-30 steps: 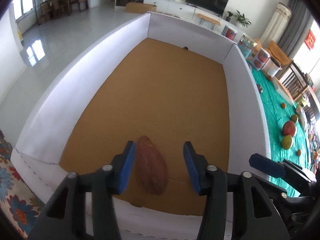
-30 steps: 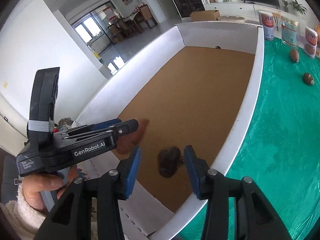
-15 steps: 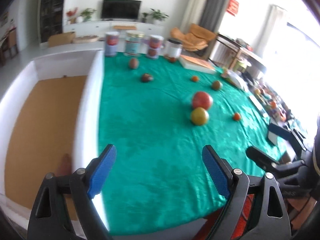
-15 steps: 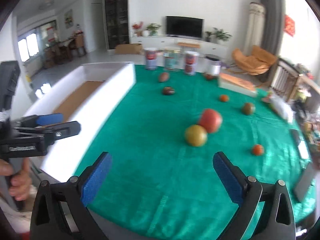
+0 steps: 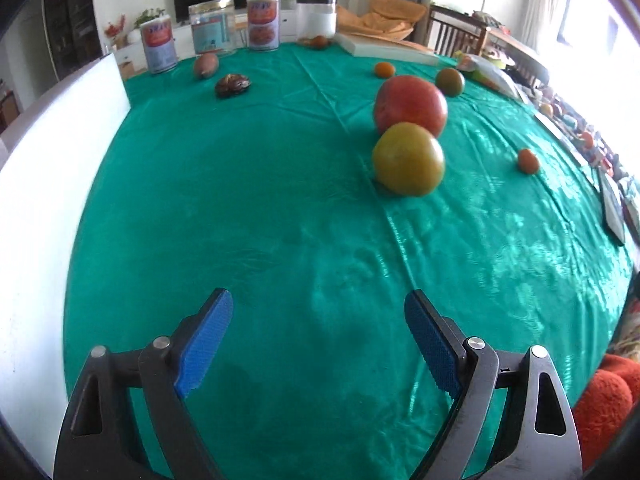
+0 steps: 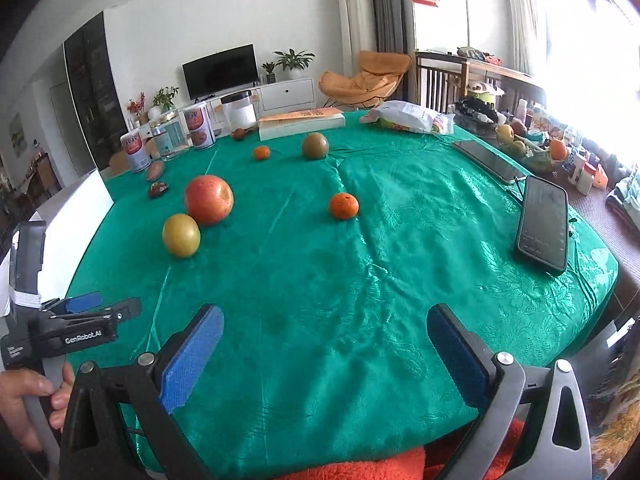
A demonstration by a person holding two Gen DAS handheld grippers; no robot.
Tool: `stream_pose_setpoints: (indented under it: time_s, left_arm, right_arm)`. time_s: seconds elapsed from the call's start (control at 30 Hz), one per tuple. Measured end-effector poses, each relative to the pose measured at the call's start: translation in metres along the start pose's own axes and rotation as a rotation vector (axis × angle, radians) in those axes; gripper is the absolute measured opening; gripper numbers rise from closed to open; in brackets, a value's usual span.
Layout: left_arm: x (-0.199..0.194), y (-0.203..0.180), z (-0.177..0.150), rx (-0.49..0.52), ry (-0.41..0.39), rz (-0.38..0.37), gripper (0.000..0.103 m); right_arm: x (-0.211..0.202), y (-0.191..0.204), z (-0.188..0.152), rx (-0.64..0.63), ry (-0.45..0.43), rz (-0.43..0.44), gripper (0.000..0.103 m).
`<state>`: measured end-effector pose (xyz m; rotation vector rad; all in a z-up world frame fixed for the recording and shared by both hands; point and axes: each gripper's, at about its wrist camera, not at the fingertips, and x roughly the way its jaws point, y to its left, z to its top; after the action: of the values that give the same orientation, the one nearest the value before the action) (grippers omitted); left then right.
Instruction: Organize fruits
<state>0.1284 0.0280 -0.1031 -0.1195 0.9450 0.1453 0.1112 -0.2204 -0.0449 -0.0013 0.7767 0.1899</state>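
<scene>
Fruits lie scattered on the green tablecloth [image 5: 280, 208]. A yellow-green fruit [image 5: 408, 159] sits in front of a big red fruit [image 5: 410, 105], both ahead and to the right of my left gripper [image 5: 318, 338], which is open and holds nothing. In the right wrist view the same pair shows as the yellow-green fruit [image 6: 181, 235] and the red fruit [image 6: 208, 199], with a small orange [image 6: 343, 205] further right. My right gripper [image 6: 324, 354] hangs open and empty over the cloth. The white box wall [image 5: 48, 184] stands at the left.
Further back lie a green fruit [image 6: 315, 145], a small orange [image 6: 261, 152], a brown fruit [image 5: 233, 85] and a reddish one [image 5: 205, 65]. Several cans [image 5: 262, 22] and a flat box [image 6: 301, 121] line the far edge. Two phones [image 6: 543, 222] lie at the right.
Both grippers let go of the fruit in the box, opened wide and swung right, out over the green tablecloth towards the loose fruits.
</scene>
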Motion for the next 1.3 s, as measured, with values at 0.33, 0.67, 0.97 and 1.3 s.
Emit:
stream_pose_setpoints:
  time_s: [0.33, 0.67, 0.97, 1.3]
  left_arm:
    - [0.0082, 0.0007, -0.0009, 0.014, -0.025, 0.039, 0.095]
    - [0.0096, 0.0012, 0.0001, 0.018, -0.024, 0.035, 0.097]
    - [0.0096, 0.0014, 0.0, 0.018, -0.025, 0.035, 0.097]
    - [0.0096, 0.0015, -0.0001, 0.018, -0.025, 0.035, 0.097]
  right_arm:
    - [0.0105, 0.0001, -0.0026, -0.018, 0.02, -0.011, 0.101]
    - [0.0116, 0.0005, -0.0032, -0.015, 0.035, -0.008, 0.101]
    - [0.0082, 0.0017, -0.0041, -0.02, 0.018, -0.011, 0.102]
    - [0.0057, 0.0035, -0.0048, -0.025, 0.009, -0.015, 0.102]
